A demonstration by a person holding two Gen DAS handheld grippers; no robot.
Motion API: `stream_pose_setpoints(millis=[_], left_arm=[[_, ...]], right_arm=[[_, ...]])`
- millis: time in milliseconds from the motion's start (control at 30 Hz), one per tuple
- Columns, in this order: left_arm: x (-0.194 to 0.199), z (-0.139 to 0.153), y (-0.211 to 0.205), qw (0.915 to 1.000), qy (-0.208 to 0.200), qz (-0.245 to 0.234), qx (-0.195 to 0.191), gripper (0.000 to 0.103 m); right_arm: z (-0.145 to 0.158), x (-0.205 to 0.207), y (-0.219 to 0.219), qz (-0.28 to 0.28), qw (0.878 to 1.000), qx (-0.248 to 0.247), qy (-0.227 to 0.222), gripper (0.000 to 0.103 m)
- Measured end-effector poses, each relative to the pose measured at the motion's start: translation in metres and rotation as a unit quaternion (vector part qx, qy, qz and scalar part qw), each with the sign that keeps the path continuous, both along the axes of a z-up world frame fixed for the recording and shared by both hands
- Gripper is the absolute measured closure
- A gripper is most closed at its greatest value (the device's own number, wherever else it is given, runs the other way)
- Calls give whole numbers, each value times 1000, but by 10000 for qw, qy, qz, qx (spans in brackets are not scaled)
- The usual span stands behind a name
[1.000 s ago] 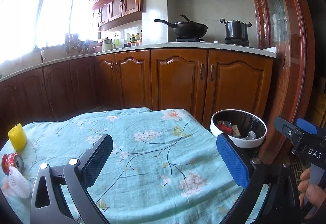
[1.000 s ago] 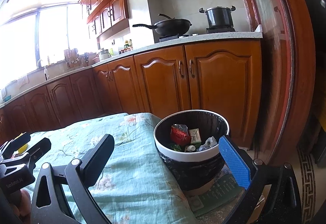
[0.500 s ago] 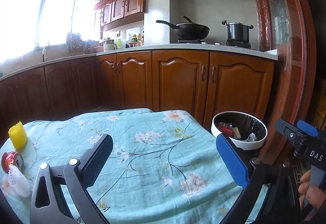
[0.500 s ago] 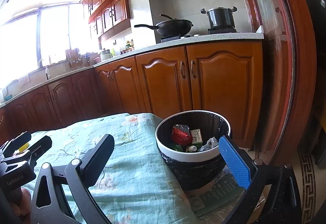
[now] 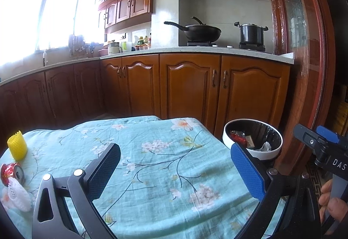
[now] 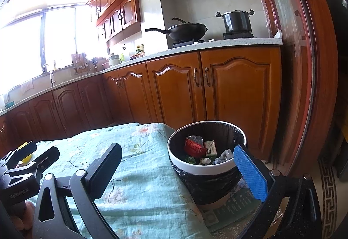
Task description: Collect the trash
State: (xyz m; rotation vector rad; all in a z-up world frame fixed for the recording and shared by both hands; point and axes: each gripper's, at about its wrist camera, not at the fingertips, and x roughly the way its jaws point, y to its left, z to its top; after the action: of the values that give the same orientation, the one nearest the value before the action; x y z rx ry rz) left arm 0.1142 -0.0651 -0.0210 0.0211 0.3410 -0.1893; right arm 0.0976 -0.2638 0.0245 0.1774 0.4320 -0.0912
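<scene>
Both tongs are being held wide open and empty above the desk, which is draped in a teal floral cloth (image 5: 165,165). The left tongs (image 5: 174,171) are being kept nearer the remaining litter, which is lying at the desk's far left: a crushed red metal can (image 5: 10,173) on its side, long axis roughly across the view; a white foam mesh sleeve (image 5: 16,194) touching it in front; and a yellow ribbed foam sleeve (image 5: 17,145) standing upright just behind. The right tongs (image 6: 176,171) are being held beside the white-rimmed, black-lined round bin (image 6: 206,168), already holding wrappers. A leftward reach is judged necessary.
</scene>
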Motion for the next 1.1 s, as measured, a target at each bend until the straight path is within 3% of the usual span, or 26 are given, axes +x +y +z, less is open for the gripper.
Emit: stream_pose_setpoints(millis=[1100], left_arm=[[1,2,-1,10000,64,-37,-37,1]], right_arm=[[10,-2,5,80,9999,-51,-115,0]])
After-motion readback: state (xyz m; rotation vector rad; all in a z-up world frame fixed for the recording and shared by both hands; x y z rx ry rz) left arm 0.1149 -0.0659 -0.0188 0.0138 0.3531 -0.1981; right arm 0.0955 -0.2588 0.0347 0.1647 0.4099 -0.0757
